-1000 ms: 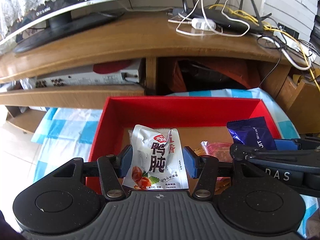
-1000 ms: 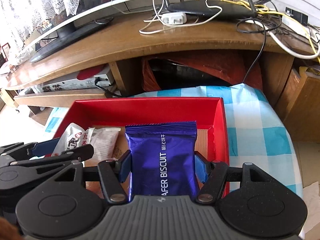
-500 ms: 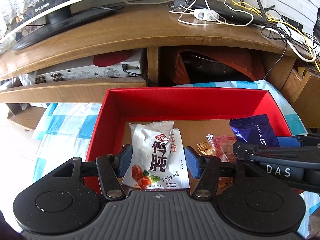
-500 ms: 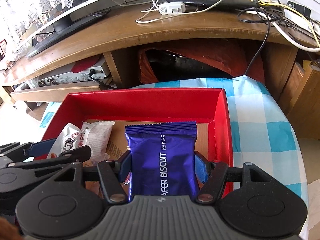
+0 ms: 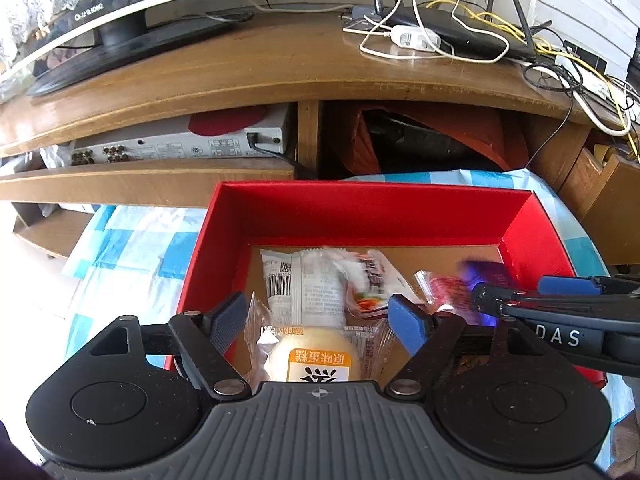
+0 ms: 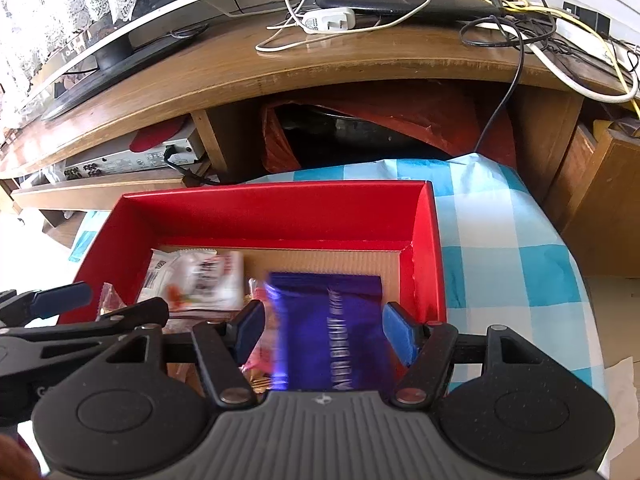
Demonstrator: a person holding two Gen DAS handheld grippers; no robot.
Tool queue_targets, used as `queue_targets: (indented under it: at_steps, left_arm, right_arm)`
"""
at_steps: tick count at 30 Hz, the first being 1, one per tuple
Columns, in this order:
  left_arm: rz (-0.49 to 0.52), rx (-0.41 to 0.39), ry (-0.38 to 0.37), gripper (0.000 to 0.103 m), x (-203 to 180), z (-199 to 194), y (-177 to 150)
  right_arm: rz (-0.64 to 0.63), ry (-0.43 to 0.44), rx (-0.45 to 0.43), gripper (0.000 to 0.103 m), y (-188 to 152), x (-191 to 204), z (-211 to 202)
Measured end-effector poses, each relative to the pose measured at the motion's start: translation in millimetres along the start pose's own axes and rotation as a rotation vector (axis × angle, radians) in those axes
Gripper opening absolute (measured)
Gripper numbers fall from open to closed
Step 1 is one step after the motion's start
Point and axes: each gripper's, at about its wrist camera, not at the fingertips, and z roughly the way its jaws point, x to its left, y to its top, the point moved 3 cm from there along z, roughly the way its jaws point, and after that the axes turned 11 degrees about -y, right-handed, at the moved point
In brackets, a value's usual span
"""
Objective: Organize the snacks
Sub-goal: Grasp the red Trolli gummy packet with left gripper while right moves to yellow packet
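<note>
The left gripper (image 5: 318,314) hangs over the near end of the red box (image 5: 372,210), its jaws spread wide, having just been opening; nothing is pinched between them. A white snack packet (image 5: 308,284) lies blurred on the cardboard floor of the box at about 12 o'clock from the blue pads (image 5: 228,320), clear of both. A clear-wrapped cake (image 5: 314,356) sits just below, between the jaws but untouched.

The right gripper (image 6: 322,330) stands at 3 o'clock from the left one, also above the box. Its jaws are parted, and the purple biscuit packet (image 6: 336,340), blurred, sits between them; the pads do not seem to press it. A pink packet (image 6: 264,344) lies at its 9 o'clock. The box rests on a blue checked cloth (image 6: 504,264).
</note>
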Motion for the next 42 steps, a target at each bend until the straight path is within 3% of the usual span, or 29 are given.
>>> queue_targets:
  at_steps: [18,30,42]
  left_arm:
    - [-0.051,-0.022,-0.024,0.086,11.2,-34.7,-10.9]
    - [-0.149,0.032,-0.034,0.088,41.2,-70.7,-54.4]
    - [-0.186,0.057,-0.037,0.09,65.7,-77.4,-74.7]
  right_arm:
    - [-0.025,0.04,-0.042,0.075,-7.7,9.5,-34.7]
    - [-0.145,0.139,-0.015,0.076,-50.6,42.9,-73.5]
    - [-0.216,0.164,0.052,0.077,-93.2,55.7,-83.7]
